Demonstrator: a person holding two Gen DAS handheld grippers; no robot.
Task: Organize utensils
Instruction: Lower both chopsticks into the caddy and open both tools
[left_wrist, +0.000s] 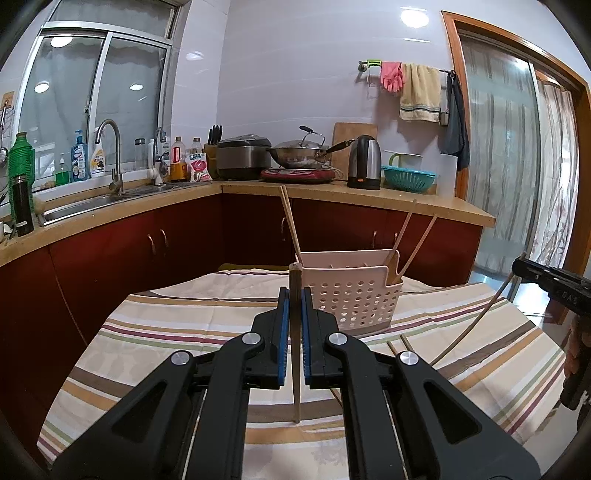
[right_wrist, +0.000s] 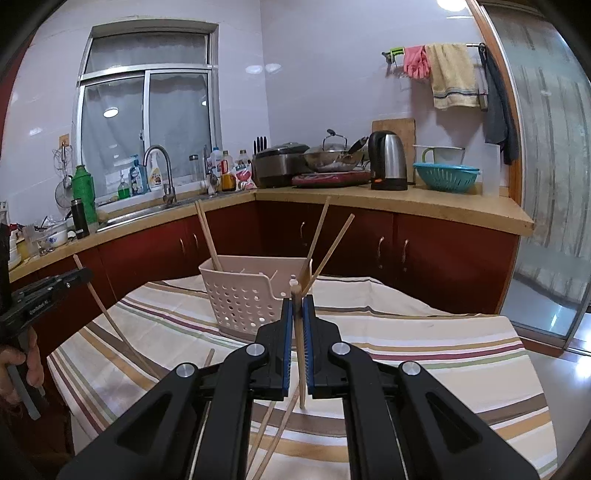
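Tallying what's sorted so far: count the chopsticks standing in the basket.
3. One chopstick leans at the left end of the basket; two chopsticks lean out of its right end, side by side. Shorter ones could be hidden behind the wall.

basket (left_wrist: 351, 295) floor hidden behind its wall, bottle labels (left_wrist: 79, 158) perhaps too small to read

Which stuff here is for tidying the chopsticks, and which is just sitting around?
For the job:
- pink basket
- chopsticks already in it
- loose chopsticks on the cloth
- chopstick in left hand-held gripper
- chopstick in right hand-held gripper

Just sitting around:
- kettle
- wok
- teal colander
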